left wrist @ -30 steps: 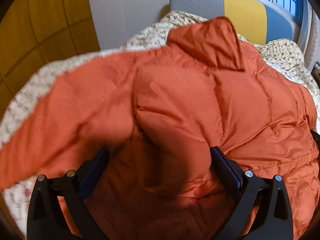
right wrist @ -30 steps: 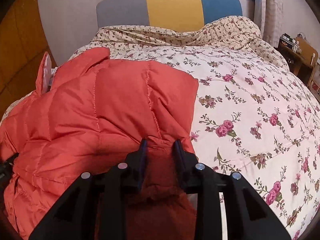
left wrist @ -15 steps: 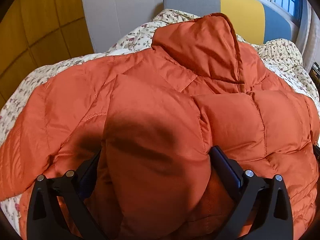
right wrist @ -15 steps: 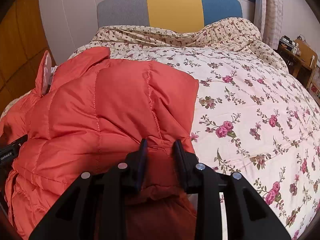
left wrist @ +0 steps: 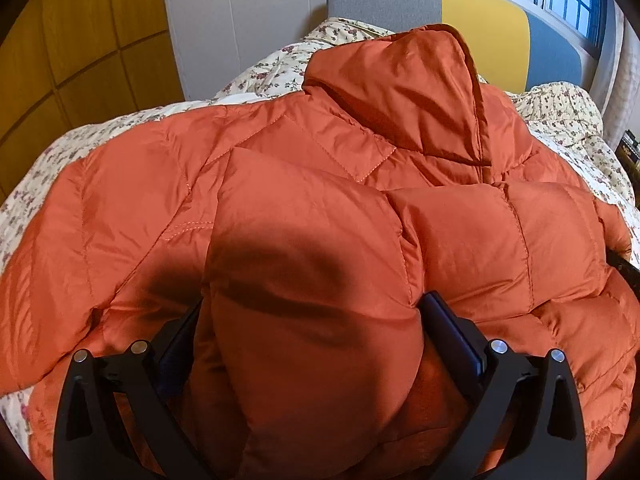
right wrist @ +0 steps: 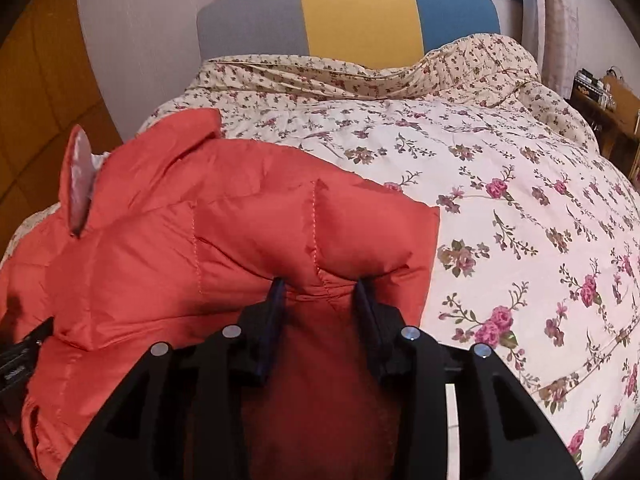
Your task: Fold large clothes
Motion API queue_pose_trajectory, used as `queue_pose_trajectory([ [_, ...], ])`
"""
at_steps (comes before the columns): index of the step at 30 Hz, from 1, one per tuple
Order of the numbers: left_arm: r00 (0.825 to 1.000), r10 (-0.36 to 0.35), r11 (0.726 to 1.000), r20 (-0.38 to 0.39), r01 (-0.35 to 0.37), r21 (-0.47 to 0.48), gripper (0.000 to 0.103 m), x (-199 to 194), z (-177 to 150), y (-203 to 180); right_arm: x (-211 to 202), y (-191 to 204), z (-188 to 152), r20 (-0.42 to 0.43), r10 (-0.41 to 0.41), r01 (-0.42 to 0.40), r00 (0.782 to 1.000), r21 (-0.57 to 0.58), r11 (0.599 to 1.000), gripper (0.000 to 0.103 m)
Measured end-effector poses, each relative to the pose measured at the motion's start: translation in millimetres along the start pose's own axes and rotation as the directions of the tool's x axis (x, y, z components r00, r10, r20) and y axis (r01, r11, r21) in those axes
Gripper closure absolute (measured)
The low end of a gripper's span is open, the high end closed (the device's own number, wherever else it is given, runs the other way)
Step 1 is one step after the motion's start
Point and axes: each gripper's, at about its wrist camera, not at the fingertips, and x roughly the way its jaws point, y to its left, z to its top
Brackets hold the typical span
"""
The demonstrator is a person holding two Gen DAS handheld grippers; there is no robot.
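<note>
An orange quilted puffer jacket point(left wrist: 360, 184) with a hood point(left wrist: 412, 92) lies on the bed, partly folded over itself. My left gripper point(left wrist: 312, 312) has its jaws wide apart with a thick puffy fold of the jacket bulging between them. In the right wrist view the jacket point(right wrist: 224, 248) fills the left half. My right gripper point(right wrist: 320, 284) is shut on the jacket's folded edge, the fabric pinched between the two fingers. The tips of both grippers are hidden in the fabric.
The bed carries a cream floral quilt point(right wrist: 500, 208), bare to the right of the jacket. A grey, yellow and blue headboard point(right wrist: 352, 12) stands at the far end. A yellow panelled wall point(left wrist: 80, 40) is on the left, a wooden bedside table point(right wrist: 612, 108) on the right.
The folded jacket section in my left gripper has moved forward over the jacket's body, and the hood now sits nearer and higher. My right gripper kept its hold and moved slightly forward.
</note>
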Motion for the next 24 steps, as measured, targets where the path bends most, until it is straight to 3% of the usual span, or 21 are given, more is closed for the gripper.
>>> queue_pose_trajectory([
  [4, 1.000, -0.010, 1.000, -0.003, 0.010, -0.007, 0.003, 0.5, 0.3, 1.0, -21.3, -6.7, -1.7, 0.024, 0.034, -0.034, 0.999, 0.027, 0.999, 0.066],
  [7, 1.000, -0.009, 1.000, -0.002, 0.009, -0.007, 0.003, -0.2, 0.2, 0.3, -55.1, -4.6, -18.7, 0.055, 0.076, -0.076, 0.996, -0.002, 0.997, 0.058],
  [9, 1.000, -0.008, 1.000, -0.002, 0.008, -0.006, 0.003, -0.2, 0.2, 0.2, -60.0, 1.2, -30.1, 0.040, 0.042, -0.040, 0.998, -0.055, 0.998, 0.058],
  [14, 1.000, -0.019, 1.000, -0.009, 0.019, -0.011, 0.003, -3.8, 1.7, 1.4, -40.5, 6.4, -37.4, -0.009, -0.009, 0.008, 1.000, -0.067, 0.998, 0.056],
  [17, 0.994, -0.112, 0.992, -0.021, 0.110, -0.053, 0.003, -12.7, 4.5, 15.1, -38.0, 12.7, -40.4, -0.002, -0.045, 0.045, 0.999, -0.098, 0.994, 0.056],
  [18, 0.988, -0.155, 0.985, -0.007, 0.154, -0.074, 0.003, -19.9, 4.2, 23.0, -37.7, 12.3, -41.0, 0.000, -0.046, 0.045, 0.999, -0.097, 0.994, 0.055],
  [20, 0.984, -0.172, 0.977, 0.051, 0.177, -0.117, 0.003, -39.9, 2.5, 44.7, -37.3, 10.6, -42.2, 0.002, -0.043, 0.043, 0.999, -0.094, 0.995, 0.055],
  [24, 0.986, -0.094, 0.973, 0.140, 0.121, -0.196, 0.003, -76.3, -1.7, 98.1, -36.9, 10.6, -42.4, 0.004, -0.048, 0.048, 0.999, -0.097, 0.994, 0.055],
])
